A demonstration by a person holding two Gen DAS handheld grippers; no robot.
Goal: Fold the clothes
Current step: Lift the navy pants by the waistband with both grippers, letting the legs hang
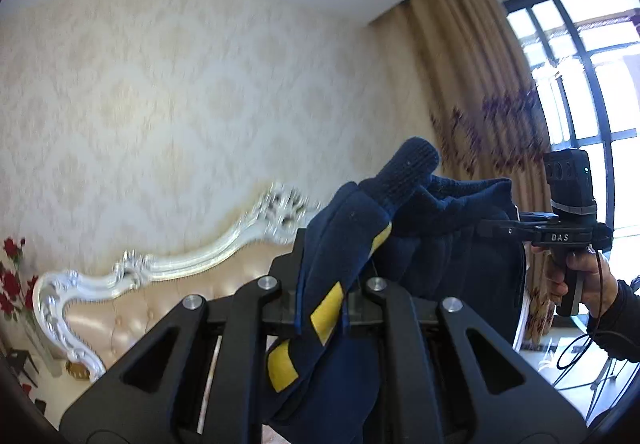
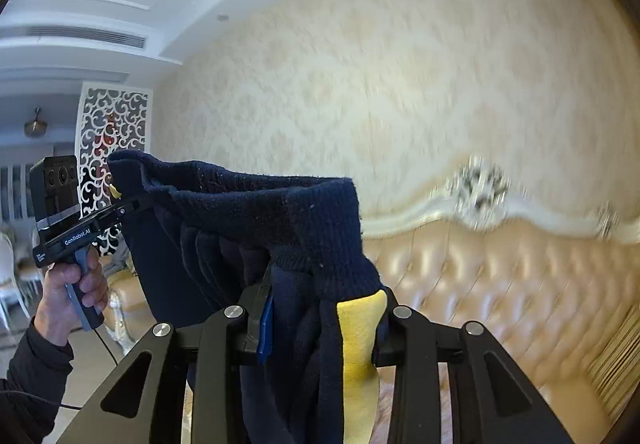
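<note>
A navy garment with yellow stripes (image 1: 436,240) hangs in the air, stretched between both grippers. My left gripper (image 1: 324,284) is shut on one end of its ribbed hem, cloth draping over the fingers. My right gripper (image 2: 320,304) is shut on the other end of the garment (image 2: 256,212), a yellow stripe (image 2: 358,356) running down between its jaws. The right gripper also shows in the left wrist view (image 1: 496,230), held by a hand. The left gripper shows in the right wrist view (image 2: 128,206), clamped on the cloth's far corner.
A tufted beige sofa with an ornate white frame (image 2: 480,268) stands below and behind, against a patterned cream wall (image 1: 180,104). Tan curtains (image 1: 460,76) and a dark-framed window (image 1: 580,64) are at the right. Red flowers (image 1: 12,276) stand at far left.
</note>
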